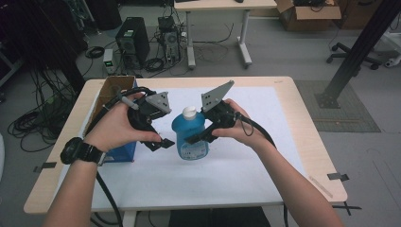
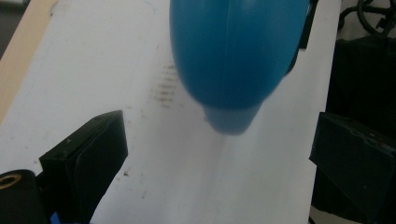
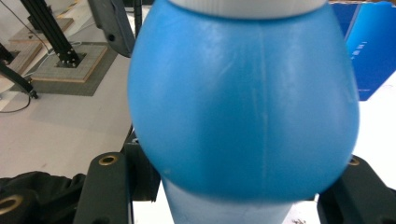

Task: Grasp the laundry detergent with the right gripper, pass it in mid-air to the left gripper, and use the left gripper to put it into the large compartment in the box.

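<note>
A blue plastic bottle [image 1: 190, 135] with a white cap [image 1: 189, 111] stands upright over the middle of the white sheet [image 1: 236, 175]. My right gripper [image 1: 196, 137] comes in from the right and is shut on its lower body. In the right gripper view the bottle's round shoulder [image 3: 243, 107] bulges between the two black jaws. My left gripper [image 1: 161, 137] hangs just left of the bottle, jaws apart and apart from it. In the left gripper view the bottle [image 2: 233, 60] hovers ahead, its base off the sheet, beyond the open fingers [image 2: 88, 158].
An open cardboard box [image 1: 112, 92] with a blue side [image 1: 120, 152] stands at the table's left edge, under my left hand. The wooden table [image 1: 309, 127] borders the sheet. Behind it on the floor are a computer tower [image 1: 132, 40], cables and a desk.
</note>
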The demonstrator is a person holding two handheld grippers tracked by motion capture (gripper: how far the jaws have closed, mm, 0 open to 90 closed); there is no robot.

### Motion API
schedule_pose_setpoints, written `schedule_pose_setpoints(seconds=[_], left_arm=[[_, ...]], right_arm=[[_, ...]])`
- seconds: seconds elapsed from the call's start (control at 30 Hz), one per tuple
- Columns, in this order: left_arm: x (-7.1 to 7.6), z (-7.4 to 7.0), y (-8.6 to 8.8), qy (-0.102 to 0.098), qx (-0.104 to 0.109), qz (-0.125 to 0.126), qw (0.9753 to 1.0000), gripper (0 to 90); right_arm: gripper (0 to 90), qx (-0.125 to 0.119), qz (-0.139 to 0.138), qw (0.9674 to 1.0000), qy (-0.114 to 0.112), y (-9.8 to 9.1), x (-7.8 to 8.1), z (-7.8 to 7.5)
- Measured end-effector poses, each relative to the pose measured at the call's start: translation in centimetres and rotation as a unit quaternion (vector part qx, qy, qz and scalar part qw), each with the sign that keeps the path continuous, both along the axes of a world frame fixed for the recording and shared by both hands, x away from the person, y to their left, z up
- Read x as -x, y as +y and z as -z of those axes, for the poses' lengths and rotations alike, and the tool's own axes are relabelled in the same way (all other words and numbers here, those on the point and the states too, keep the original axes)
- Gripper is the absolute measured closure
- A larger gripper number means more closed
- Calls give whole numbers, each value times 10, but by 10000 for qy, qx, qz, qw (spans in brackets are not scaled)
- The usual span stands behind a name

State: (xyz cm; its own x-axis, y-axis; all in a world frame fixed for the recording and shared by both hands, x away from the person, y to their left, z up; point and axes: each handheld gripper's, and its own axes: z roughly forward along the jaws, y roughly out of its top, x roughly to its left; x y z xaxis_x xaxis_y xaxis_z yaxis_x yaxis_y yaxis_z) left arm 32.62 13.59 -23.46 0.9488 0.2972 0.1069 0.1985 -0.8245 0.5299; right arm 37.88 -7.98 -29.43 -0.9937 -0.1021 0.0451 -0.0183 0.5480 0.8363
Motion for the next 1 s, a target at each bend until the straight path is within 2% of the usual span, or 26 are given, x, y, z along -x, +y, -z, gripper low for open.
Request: schedule_pose_setpoints(seconds=[0.33,0.73,1.0], left_arm=[[-1,-13,-14,15,-95,109,9999,44],[-3,-13,-32,118,-382,146,9991,48],[-5,-12,-41,226,-561,217,9979,99]], right_arm=[[425,123,-123,9998,-36,15,6,4],[425,197,-203,9996,-55,23,10,8],[426,213,-214,9995,-75,23,11,9]])
